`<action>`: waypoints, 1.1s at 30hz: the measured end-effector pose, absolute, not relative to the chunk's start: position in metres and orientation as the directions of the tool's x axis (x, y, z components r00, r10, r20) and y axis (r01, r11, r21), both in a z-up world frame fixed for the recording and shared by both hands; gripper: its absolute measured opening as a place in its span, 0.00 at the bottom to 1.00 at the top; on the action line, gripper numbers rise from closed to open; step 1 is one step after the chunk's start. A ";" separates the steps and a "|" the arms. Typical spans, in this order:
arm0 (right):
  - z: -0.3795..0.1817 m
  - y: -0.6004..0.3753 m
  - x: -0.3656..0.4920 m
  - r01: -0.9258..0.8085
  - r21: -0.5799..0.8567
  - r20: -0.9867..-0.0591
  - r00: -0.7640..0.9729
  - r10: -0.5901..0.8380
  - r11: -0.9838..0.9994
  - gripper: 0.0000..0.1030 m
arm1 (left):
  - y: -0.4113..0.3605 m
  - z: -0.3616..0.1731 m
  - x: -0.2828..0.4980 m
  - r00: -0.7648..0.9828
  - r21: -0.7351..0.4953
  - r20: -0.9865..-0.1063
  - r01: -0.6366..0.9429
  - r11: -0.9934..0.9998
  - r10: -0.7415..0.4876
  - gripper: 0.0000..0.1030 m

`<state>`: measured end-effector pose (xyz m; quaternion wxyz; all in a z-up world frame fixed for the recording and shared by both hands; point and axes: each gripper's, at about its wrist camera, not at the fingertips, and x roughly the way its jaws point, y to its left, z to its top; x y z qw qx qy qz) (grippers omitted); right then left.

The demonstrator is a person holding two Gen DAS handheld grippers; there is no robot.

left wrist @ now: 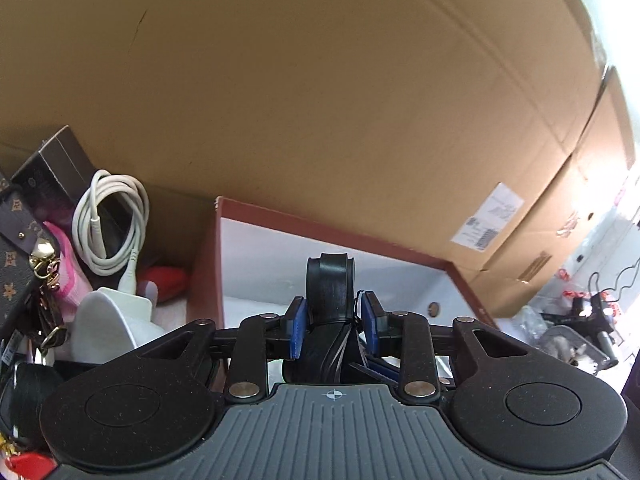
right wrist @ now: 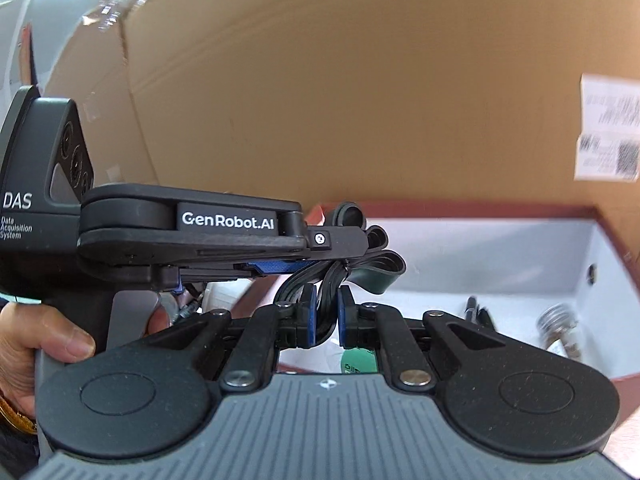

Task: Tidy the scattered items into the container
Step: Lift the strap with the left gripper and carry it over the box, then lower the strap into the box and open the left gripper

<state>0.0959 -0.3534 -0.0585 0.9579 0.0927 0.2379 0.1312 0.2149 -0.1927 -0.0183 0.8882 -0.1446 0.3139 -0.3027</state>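
Holding a bundle of black flat cable (left wrist: 330,312) together, both grippers carry it over the red box (left wrist: 320,224) with the white inside.

From the left wrist view, the left gripper (left wrist: 334,330) has its jaws partly closed, pinching the cable bundle between the blue pads (left wrist: 298,330). A thick loop of the cable sticks up just past the jaws. The box sits right ahead of the jaws and below them. Off to the left of the jaws lie more scattered things: a white coiled cord (left wrist: 110,224), a white charger plug (left wrist: 116,320), something pink (left wrist: 70,276) and a brown patterned bag (left wrist: 16,264). A big cardboard box (left wrist: 320,80) stands behind everything.

From the right wrist view, the right gripper (right wrist: 326,322) has its jaws pressed almost fully together, pinching a thin part of the same cable (right wrist: 326,280). The left gripper (right wrist: 340,248) reaches in from the left, just above these jaws, and a hand (right wrist: 60,340) holds its handle. The cable loops fan out past both sets of jaws, over the box. Inside the box (right wrist: 480,248), to the right of the jaws, lie a black pen (right wrist: 474,310) and a blurry shiny thing I cannot name.

To do this step well, I think both grippers should move together so the bundle does not pull apart. They should go lower into the box, over a bare spot, and only then let go, so no loop hangs over the red rim.
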 end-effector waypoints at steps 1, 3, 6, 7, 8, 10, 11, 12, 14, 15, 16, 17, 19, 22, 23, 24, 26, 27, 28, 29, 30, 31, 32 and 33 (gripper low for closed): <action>-0.061 -0.354 0.101 -0.209 0.248 -0.437 0.847 0.302 0.946 0.12 | -0.193 -0.020 0.218 0.621 -0.443 -0.473 0.445 0.778 -0.625 0.26; -0.065 -0.355 0.109 -0.213 0.247 -0.442 0.843 0.305 0.945 0.12 | -0.195 -0.021 0.222 0.627 -0.428 -0.474 0.450 0.784 -0.618 0.26; -0.069 -0.355 0.118 -0.211 0.255 -0.443 0.842 0.308 0.944 0.12 | -0.198 -0.022 0.225 0.635 -0.402 -0.479 0.455 0.794 -0.606 0.27; -0.070 -0.356 0.121 -0.209 0.258 -0.445 0.841 0.309 0.943 0.12 | -0.198 -0.022 0.226 0.637 -0.398 -0.479 0.456 0.796 -0.604 0.28; -0.071 -0.355 0.122 -0.208 0.259 -0.447 0.840 0.308 0.943 0.12 | -0.198 -0.022 0.226 0.635 -0.400 -0.478 0.457 0.794 -0.607 0.43; -0.072 -0.354 0.125 -0.202 0.252 -0.452 0.840 0.299 0.946 0.18 | -0.198 -0.021 0.223 0.643 -0.399 -0.461 0.465 0.790 -0.611 0.60; -0.073 -0.353 0.125 -0.195 0.244 -0.452 0.843 0.290 0.950 0.19 | -0.199 -0.018 0.219 0.658 -0.384 -0.444 0.473 0.793 -0.608 0.82; -0.073 -0.352 0.125 -0.187 0.233 -0.455 0.846 0.277 0.954 0.42 | -0.199 -0.016 0.214 0.676 -0.367 -0.421 0.483 0.795 -0.605 0.92; -0.072 -0.351 0.120 -0.157 0.213 -0.427 0.873 0.236 0.964 0.87 | -0.201 -0.008 0.201 0.715 -0.318 -0.378 0.496 0.808 -0.588 1.00; -0.070 -0.351 0.116 -0.143 0.194 -0.400 0.892 0.211 0.971 0.88 | -0.202 -0.005 0.196 0.732 -0.292 -0.365 0.496 0.818 -0.575 1.00; -0.068 -0.351 0.112 -0.143 0.176 -0.384 0.901 0.201 0.974 0.88 | -0.203 -0.003 0.192 0.740 -0.274 -0.357 0.501 0.821 -0.570 1.00; -0.065 -0.351 0.110 -0.150 0.171 -0.378 0.903 0.205 0.974 0.88 | -0.202 -0.001 0.189 0.740 -0.267 -0.354 0.505 0.821 -0.571 1.00; -0.061 -0.352 0.105 -0.148 0.187 -0.365 0.907 0.209 0.971 0.89 | -0.200 -0.001 0.186 0.735 -0.271 -0.357 0.509 0.817 -0.576 1.00; -0.057 -0.351 0.096 -0.155 0.184 -0.338 0.917 0.211 0.971 0.92 | -0.199 -0.004 0.177 0.743 -0.276 -0.354 0.497 0.823 -0.568 1.00; -0.057 -0.349 0.094 -0.157 0.169 -0.338 0.918 0.207 0.973 0.92 | -0.200 -0.004 0.176 0.745 -0.279 -0.357 0.491 0.826 -0.563 1.00; -0.057 -0.347 0.092 -0.157 0.156 -0.337 0.920 0.202 0.975 0.92 | -0.201 -0.004 0.175 0.744 -0.281 -0.362 0.487 0.827 -0.561 1.00; -0.058 -0.346 0.086 -0.157 0.141 -0.342 0.919 0.197 0.977 0.92 | -0.197 -0.007 0.167 0.743 -0.286 -0.372 0.478 0.830 -0.556 1.00; -0.059 -0.347 0.080 -0.159 0.138 -0.346 0.917 0.198 0.978 0.92 | -0.194 -0.008 0.162 0.740 -0.286 -0.382 0.475 0.832 -0.554 1.00; -0.059 -0.348 0.078 -0.157 0.133 -0.348 0.917 0.194 0.979 0.92 | -0.191 -0.009 0.157 0.737 -0.285 -0.389 0.474 0.833 -0.553 1.00; -0.059 -0.349 0.075 -0.149 0.134 -0.345 0.920 0.187 0.980 0.92 | -0.186 -0.009 0.151 0.740 -0.287 -0.387 0.469 0.835 -0.549 1.00; -0.059 -0.348 0.072 -0.146 0.135 -0.343 0.921 0.184 0.980 0.94 | -0.182 -0.011 0.144 0.750 -0.292 -0.380 0.459 0.839 -0.542 1.00; -0.060 -0.344 0.071 -0.151 0.119 -0.349 0.919 0.184 0.981 0.95 | -0.176 -0.012 0.136 0.759 -0.302 -0.365 0.452 0.840 -0.539 1.00; -0.062 -0.340 0.068 -0.159 0.104 -0.343 0.921 0.186 0.982 0.96 | -0.170 -0.013 0.128 0.769 -0.312 -0.349 0.443 0.840 -0.535 1.00; -0.063 -0.335 0.062 -0.165 0.093 -0.334 0.924 0.187 0.982 0.97 | -0.166 -0.015 0.119 0.782 -0.315 -0.345 0.425 0.849 -0.519 1.00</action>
